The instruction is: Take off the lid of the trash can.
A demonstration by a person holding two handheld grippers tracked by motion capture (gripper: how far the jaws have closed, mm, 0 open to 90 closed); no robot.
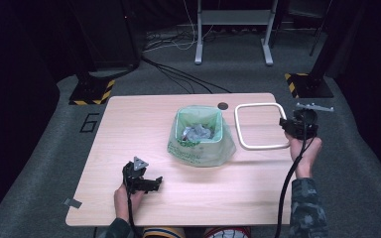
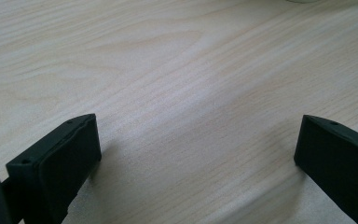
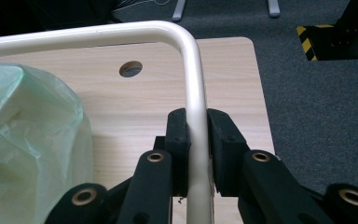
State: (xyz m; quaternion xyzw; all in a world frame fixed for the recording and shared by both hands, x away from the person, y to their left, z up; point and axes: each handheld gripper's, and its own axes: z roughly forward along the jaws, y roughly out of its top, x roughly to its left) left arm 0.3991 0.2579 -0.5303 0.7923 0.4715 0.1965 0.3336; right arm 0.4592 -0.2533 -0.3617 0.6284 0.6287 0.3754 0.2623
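At the near left of the pale wooden surface (image 1: 129,124), the left claw (image 1: 151,184) is held low in the person's left hand (image 1: 124,196), its jaws pointing right. In the left gripper view its jaws are spread wide over bare wood, with nothing between them. A small grey tab (image 1: 72,203) lies at the near left corner of the surface.

At the middle stands a small bin lined with a pale green bag (image 1: 199,141), the bag's top folded out over the rim and crumpled grey waste (image 1: 197,132) seen inside. A round hole (image 1: 222,105) is cut in the surface just beyond it.

To the right of the bin, a white rounded-rectangle frame (image 1: 258,125) is seen over the far right part of the surface, close beside the bag. The right claw (image 1: 284,124), held in the right hand (image 1: 305,151), is pinched on the frame's right side; in the right gripper view both pads (image 3: 177,140) are pressed against the white tube (image 3: 196,116) just below its rounded corner.
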